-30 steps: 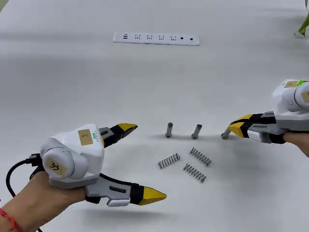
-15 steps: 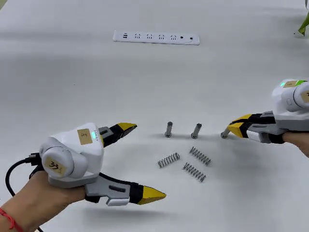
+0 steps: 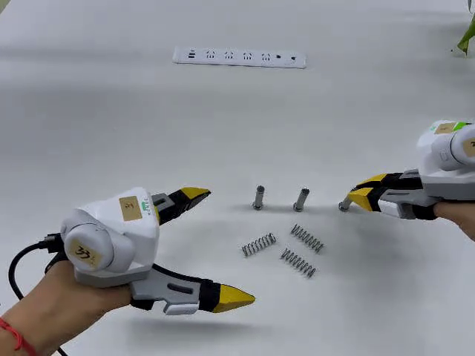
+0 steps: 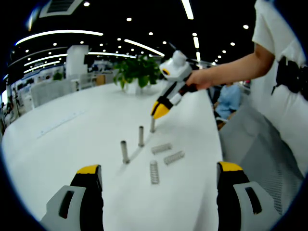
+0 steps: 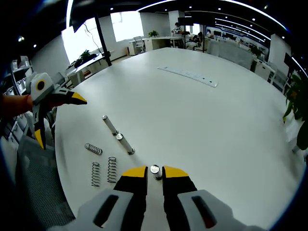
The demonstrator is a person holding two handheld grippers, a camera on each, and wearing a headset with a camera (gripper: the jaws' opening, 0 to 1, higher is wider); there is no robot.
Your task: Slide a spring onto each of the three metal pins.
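Head view first: where do the task's things sit?

– Three short silvery metal pins stand upright in a row across the middle of the plain white tabletop (image 3: 111,126): the left pin (image 3: 258,197), the middle pin (image 3: 300,199) and the right pin (image 3: 345,204). Just nearer than the row lie three small wire coil springs, flat on the surface and apart from one another: the left spring (image 3: 258,245), the right spring (image 3: 306,239) and the nearest spring (image 3: 297,263). Every pin is bare.

And the right hand-held gripper?

– The white right hand-held gripper (image 3: 359,197), black-jawed with yellow tips, reaches in from the right edge. Its jaws are drawn together on the right pin. In the right gripper view that pin's round head (image 5: 155,169) sits pinched between the two yellow tips.

The other one?

– The matching left hand-held gripper (image 3: 221,247) is at the near left, held in a hand. Its jaws are spread wide and hold nothing, and they point toward the springs from well apart. In the left gripper view the pins and springs lie ahead between its two tips.

Anything else on the tabletop?

– A long white power strip (image 3: 239,58) lies flat at the far side, well beyond the pins. A green leaf (image 3: 467,38) shows at the far right edge.
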